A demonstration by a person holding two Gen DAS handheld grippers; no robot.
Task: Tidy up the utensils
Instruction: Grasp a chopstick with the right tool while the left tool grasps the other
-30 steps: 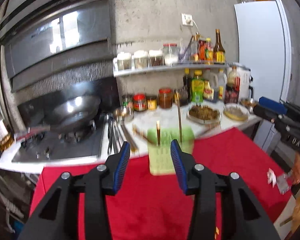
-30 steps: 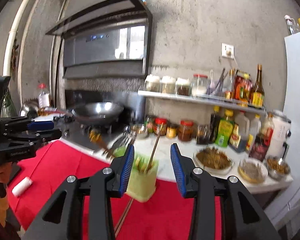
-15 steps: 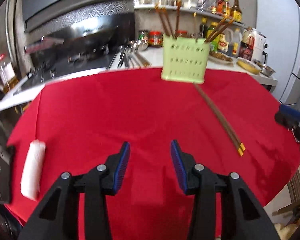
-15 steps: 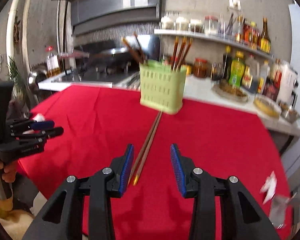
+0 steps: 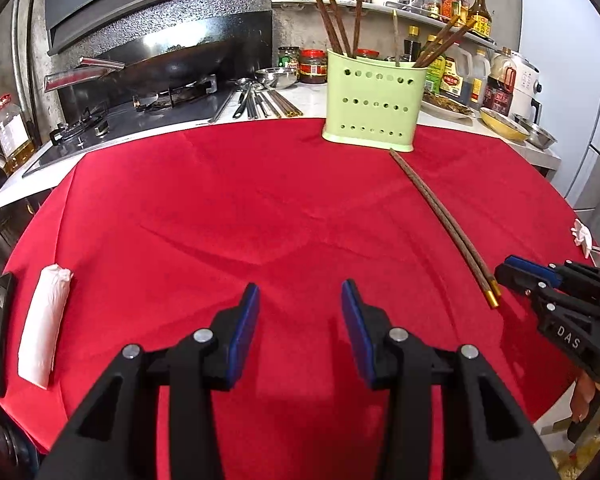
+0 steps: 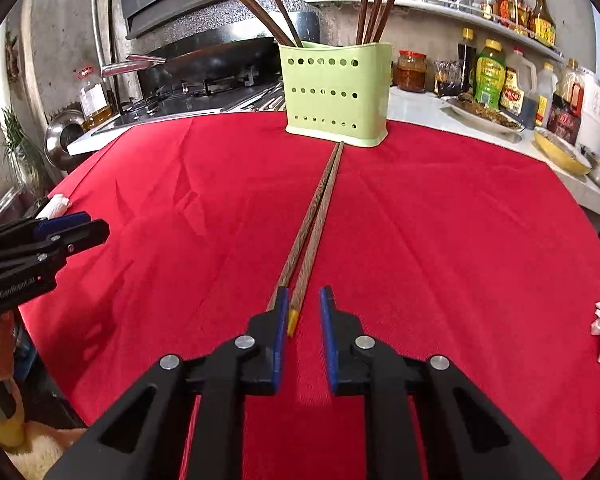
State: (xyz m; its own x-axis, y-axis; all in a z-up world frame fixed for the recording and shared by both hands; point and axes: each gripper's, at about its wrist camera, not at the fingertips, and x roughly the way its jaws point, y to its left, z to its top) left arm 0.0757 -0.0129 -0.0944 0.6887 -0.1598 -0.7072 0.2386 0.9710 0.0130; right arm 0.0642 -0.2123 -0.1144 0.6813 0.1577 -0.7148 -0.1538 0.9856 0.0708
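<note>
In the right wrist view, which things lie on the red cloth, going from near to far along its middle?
right gripper → gold tips of the chopstick pair between its fingers → the pair's brown shafts across the red cloth → green holder with upright chopsticks.

My table wears matt red cloth [image 6: 440,220], creased. Chopsticks [image 6: 316,216]: dark grained wood, gold-capped. Holder [image 6: 334,92]: smooth green perforated plastic. My pads [image 6: 278,332]: matt blue.

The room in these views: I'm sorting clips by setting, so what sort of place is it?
Most likely a home kitchen: a wok sits on a gas stove, and a wall shelf holds sauce bottles.
</note>
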